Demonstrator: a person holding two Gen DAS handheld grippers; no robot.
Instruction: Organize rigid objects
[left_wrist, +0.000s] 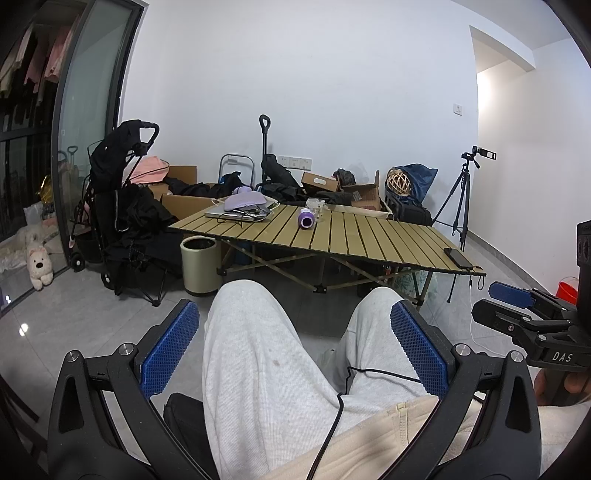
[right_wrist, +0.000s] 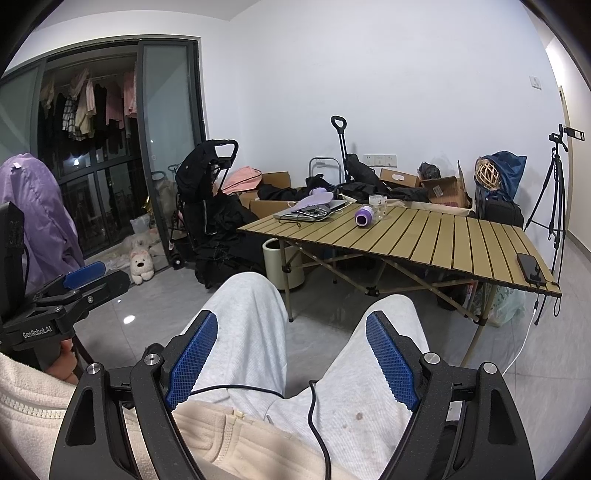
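A slatted folding table (left_wrist: 369, 236) (right_wrist: 443, 240) stands ahead of me. On it a purple bottle (left_wrist: 307, 218) (right_wrist: 364, 216) lies on its side beside a clear glass cup (left_wrist: 315, 204) (right_wrist: 378, 204). A laptop with a lilac pouch on top (left_wrist: 240, 206) (right_wrist: 314, 208) sits at the far left corner. A black phone (left_wrist: 458, 257) (right_wrist: 529, 266) lies at the right edge. My left gripper (left_wrist: 295, 325) is open and empty above my knees. My right gripper (right_wrist: 291, 332) is open and empty too; it also shows in the left wrist view (left_wrist: 491, 302).
A round bin (left_wrist: 199, 264) stands under the table's left corner. A black stroller (left_wrist: 118, 206), cardboard boxes (left_wrist: 365, 192) and dark bags crowd the back wall. A camera tripod (left_wrist: 461, 199) stands at the right. A plush dog (left_wrist: 38, 264) lies by the glass door.
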